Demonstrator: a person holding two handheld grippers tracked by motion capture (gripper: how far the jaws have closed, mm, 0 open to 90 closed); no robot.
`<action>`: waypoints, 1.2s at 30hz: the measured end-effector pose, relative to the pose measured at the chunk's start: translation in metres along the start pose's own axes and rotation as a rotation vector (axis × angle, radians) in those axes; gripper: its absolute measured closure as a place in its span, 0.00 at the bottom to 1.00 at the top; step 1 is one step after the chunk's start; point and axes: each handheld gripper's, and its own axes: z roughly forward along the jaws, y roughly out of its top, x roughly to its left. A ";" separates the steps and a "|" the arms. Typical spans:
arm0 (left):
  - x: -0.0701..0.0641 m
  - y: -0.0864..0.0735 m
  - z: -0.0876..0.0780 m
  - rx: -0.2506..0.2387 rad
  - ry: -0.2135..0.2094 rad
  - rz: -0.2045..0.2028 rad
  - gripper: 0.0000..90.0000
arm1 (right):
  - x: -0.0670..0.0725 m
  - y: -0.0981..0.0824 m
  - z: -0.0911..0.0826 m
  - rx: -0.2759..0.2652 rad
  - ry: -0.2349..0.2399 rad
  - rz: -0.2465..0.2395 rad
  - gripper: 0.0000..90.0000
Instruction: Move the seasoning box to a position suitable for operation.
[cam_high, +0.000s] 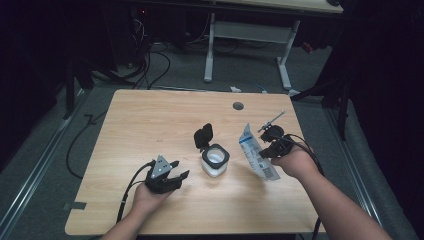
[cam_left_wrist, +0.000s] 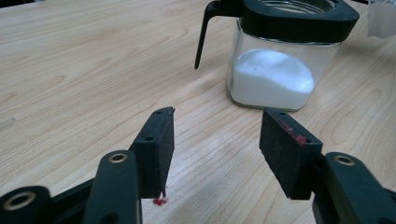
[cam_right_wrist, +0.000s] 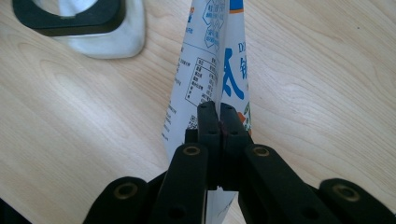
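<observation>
— So, the right tongs (cam_right_wrist: 219, 122)?
— Clamped flat on a glossy printed pouch (cam_high: 257, 152), just right of the squarish glass jar (cam_high: 215, 161) on the pale woodgrain surface (cam_high: 150, 125).
— And left tongs (cam_left_wrist: 215, 142)?
— Apart, empty.

- High view: fixed above the person's side, faces forward and down, far enough to take in the whole table (cam_high: 150, 115) plus floor beyond.
- Left gripper view: rides the left tool (cam_left_wrist: 215, 140), low over the table, looks level along its jaws at the glass jar (cam_left_wrist: 275, 70), close.
- Right gripper view: rides the right tool (cam_right_wrist: 219, 126), looks steeply down, very close on the printed packet (cam_right_wrist: 215, 60).
- Shared: jar appears in all three views; packet in the high view (cam_high: 257, 152) too.
</observation>
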 end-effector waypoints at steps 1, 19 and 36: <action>0.000 0.000 0.000 0.001 0.001 0.000 0.50 | -0.001 -0.001 0.001 -0.002 -0.001 0.015 1.00; 0.003 0.000 0.001 0.013 -0.003 -0.025 0.52 | -0.029 -0.008 0.009 0.004 -0.037 0.055 1.00; 0.004 -0.001 0.000 0.004 0.024 -0.003 0.51 | -0.032 -0.014 0.011 -0.056 -0.065 0.064 1.00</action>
